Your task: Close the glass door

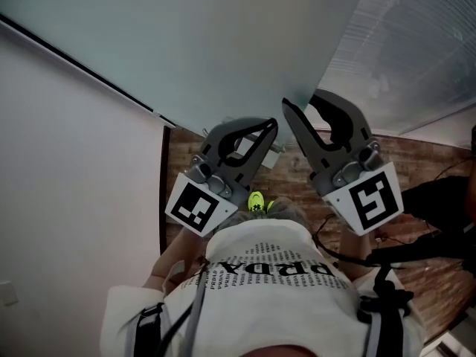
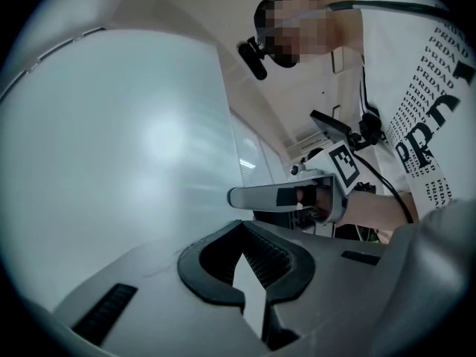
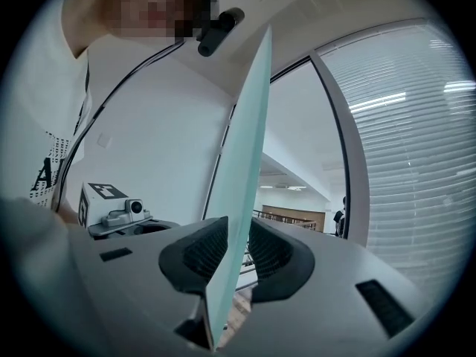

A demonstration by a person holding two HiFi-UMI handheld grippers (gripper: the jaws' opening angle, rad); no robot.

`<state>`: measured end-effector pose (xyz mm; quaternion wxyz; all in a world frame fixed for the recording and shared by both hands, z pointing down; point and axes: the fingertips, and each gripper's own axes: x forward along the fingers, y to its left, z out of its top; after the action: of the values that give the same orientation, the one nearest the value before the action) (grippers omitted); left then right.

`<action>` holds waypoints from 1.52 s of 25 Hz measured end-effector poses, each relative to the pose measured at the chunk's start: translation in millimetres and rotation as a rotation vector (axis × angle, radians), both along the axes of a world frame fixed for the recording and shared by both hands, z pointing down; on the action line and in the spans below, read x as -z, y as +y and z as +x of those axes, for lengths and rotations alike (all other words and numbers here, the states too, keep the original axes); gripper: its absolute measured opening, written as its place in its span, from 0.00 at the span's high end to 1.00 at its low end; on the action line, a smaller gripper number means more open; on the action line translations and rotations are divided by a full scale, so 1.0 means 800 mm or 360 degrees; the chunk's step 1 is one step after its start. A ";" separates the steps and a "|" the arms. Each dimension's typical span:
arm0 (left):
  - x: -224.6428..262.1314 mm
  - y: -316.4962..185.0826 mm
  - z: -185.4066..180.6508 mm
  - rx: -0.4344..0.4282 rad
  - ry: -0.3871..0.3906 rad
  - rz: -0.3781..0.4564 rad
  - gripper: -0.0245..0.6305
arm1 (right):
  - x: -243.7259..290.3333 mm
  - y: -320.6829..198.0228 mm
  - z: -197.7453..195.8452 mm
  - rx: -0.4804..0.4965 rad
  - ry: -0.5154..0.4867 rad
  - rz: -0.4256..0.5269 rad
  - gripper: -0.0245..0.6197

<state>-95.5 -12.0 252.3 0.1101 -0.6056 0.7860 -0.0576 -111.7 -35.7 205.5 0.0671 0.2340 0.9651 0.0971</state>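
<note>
Wood floor [image 1: 424, 162] below; the glass door [image 1: 223, 36] stands ajar, its upright edge between my right gripper's [image 1: 303, 108] parted jaws, the frame [image 3: 348, 162] further right. My left gripper [image 1: 269, 127], jaws together and empty, sits by the door's face.

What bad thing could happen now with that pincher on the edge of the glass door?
The right gripper has its jaws on both sides of the edge of the glass door, but one side shows a gap, so it might slip off when pushing. The left gripper is shut beside the pane, holding nothing, so it may bump or scratch the glass.
</note>
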 end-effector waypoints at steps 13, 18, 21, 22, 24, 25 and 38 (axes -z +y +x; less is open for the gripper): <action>-0.007 -0.001 -0.014 0.0155 -0.0022 0.0007 0.97 | -0.009 0.017 0.008 0.0082 -0.0036 0.0137 0.87; -0.003 -0.002 -0.012 0.0153 -0.0041 0.0023 0.97 | -0.010 0.016 0.008 0.0063 -0.0006 0.0126 0.87; -0.003 -0.001 -0.011 0.0152 -0.0013 0.0017 0.97 | -0.010 0.015 0.007 0.0056 0.0008 0.0102 0.87; -0.003 -0.001 -0.010 0.0147 -0.0008 0.0016 0.97 | -0.010 0.015 0.007 0.0059 0.0015 0.0094 0.87; -0.004 0.000 -0.008 0.0132 -0.0002 0.0022 0.97 | -0.011 0.016 0.008 0.0074 0.0031 0.0083 0.87; -0.004 0.000 -0.007 0.0127 -0.0002 0.0027 0.97 | -0.011 0.017 0.009 0.0085 0.0036 0.0079 0.87; -0.012 0.002 -0.003 0.0071 -0.0012 -0.0104 0.97 | -0.014 0.012 0.009 0.0138 0.0097 -0.0010 0.87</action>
<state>-97.6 -10.8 261.9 0.0917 -0.5911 0.7966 -0.0880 -104.7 -26.2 216.4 0.0426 0.2782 0.9559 0.0840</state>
